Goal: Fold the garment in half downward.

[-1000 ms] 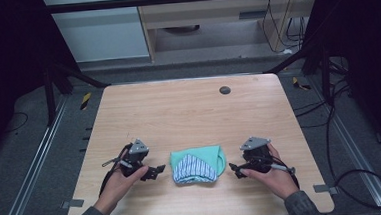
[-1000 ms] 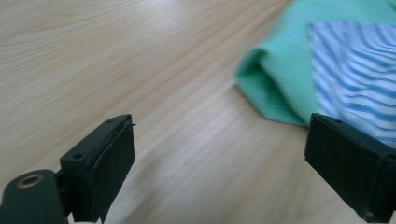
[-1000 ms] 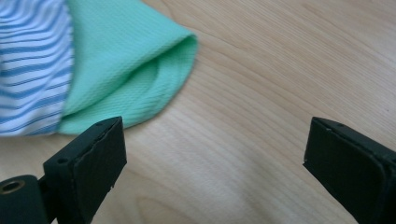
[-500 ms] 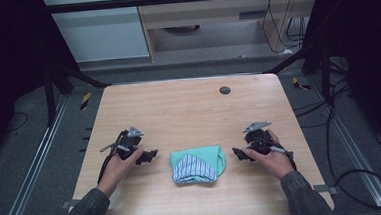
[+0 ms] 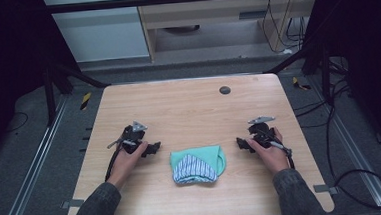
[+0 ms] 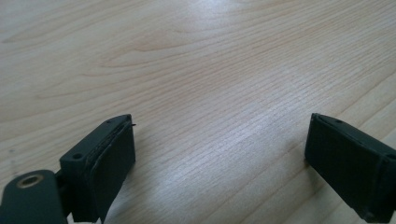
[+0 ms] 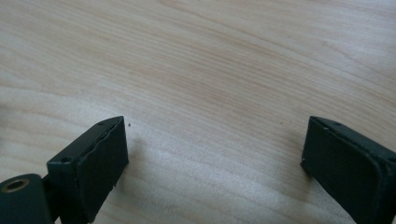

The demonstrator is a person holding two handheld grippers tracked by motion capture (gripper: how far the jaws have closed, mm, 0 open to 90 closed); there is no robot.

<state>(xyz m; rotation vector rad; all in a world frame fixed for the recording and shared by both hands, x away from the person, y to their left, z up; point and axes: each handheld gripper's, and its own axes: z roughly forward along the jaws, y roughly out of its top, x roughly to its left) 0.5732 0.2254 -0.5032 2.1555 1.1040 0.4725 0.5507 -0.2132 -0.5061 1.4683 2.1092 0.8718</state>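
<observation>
A folded teal cloth (image 5: 198,163) with a blue-and-white striped flap lies near the front middle of the wooden table (image 5: 188,107). My left gripper (image 5: 153,149) rests low over the table a short way left of the cloth, and my right gripper (image 5: 241,144) sits a short way right of it. Neither touches the cloth. In the left gripper view my own gripper (image 6: 219,154) stands wide open over bare wood. The right gripper view shows the same for that gripper (image 7: 215,154), open with nothing between its fingers.
A small dark round hole (image 5: 224,90) sits near the table's far edge. Metal rails (image 5: 27,172) and cables (image 5: 353,177) run along the floor at both sides. Cabinets (image 5: 208,16) stand beyond the table.
Both grippers have drawn away from the cloth, left one to the left and farther up the table, right one to the right. The cloth lies where it was.
</observation>
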